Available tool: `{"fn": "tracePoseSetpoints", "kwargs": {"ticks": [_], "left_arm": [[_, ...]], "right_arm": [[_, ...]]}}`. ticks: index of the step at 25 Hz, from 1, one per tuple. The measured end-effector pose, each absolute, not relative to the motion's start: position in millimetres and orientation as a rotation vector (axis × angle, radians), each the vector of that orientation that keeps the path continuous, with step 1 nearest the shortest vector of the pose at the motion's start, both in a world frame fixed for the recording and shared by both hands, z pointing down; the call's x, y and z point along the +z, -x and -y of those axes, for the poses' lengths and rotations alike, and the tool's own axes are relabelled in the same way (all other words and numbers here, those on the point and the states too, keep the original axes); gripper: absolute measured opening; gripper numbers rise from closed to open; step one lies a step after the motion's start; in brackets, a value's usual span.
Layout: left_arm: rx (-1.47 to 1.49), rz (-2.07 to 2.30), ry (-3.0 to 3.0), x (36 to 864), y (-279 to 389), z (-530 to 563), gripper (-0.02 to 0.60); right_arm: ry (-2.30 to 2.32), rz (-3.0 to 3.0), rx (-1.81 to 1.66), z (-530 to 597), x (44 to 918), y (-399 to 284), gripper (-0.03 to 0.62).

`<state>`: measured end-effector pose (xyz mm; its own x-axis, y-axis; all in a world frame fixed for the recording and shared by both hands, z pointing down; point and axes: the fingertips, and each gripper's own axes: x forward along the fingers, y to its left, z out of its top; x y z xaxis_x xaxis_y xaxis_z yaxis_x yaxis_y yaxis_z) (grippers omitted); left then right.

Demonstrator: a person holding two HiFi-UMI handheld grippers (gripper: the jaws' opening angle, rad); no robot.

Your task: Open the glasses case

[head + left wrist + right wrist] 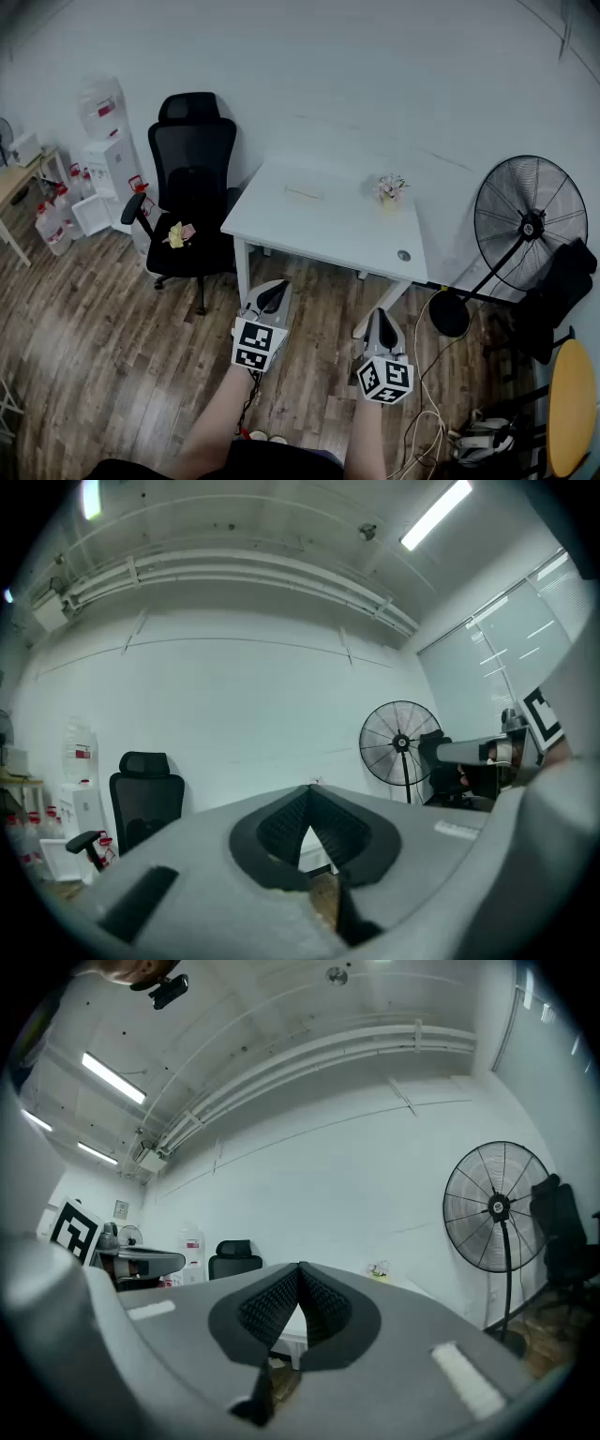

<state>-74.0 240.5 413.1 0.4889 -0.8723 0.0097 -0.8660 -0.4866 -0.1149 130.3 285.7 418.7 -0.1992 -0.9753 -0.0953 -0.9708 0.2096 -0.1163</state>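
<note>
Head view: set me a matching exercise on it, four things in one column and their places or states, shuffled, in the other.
Things:
1. office chair
2. pedestal fan
3. flowers
4. left gripper

Places or states:
A. on top of the white table, toward its far right part
B. on the floor to the right of the table
C. on the floor to the left of the table
D. jaws shut with nothing between them, held short of the table's near edge

Pairs: 1-C, 2-B, 3-A, 4-D
</note>
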Motion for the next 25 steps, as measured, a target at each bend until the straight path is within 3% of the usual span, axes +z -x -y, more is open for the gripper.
{"fn": "tracePoseSetpoints", "kwargs": {"ticks": [25], "left_arm": [[-0.182, -1.563, 2.650, 440, 77, -248, 0.008]], "right_arm": [[1.849, -2.401, -0.045, -286, 431, -116, 0.009]]}}
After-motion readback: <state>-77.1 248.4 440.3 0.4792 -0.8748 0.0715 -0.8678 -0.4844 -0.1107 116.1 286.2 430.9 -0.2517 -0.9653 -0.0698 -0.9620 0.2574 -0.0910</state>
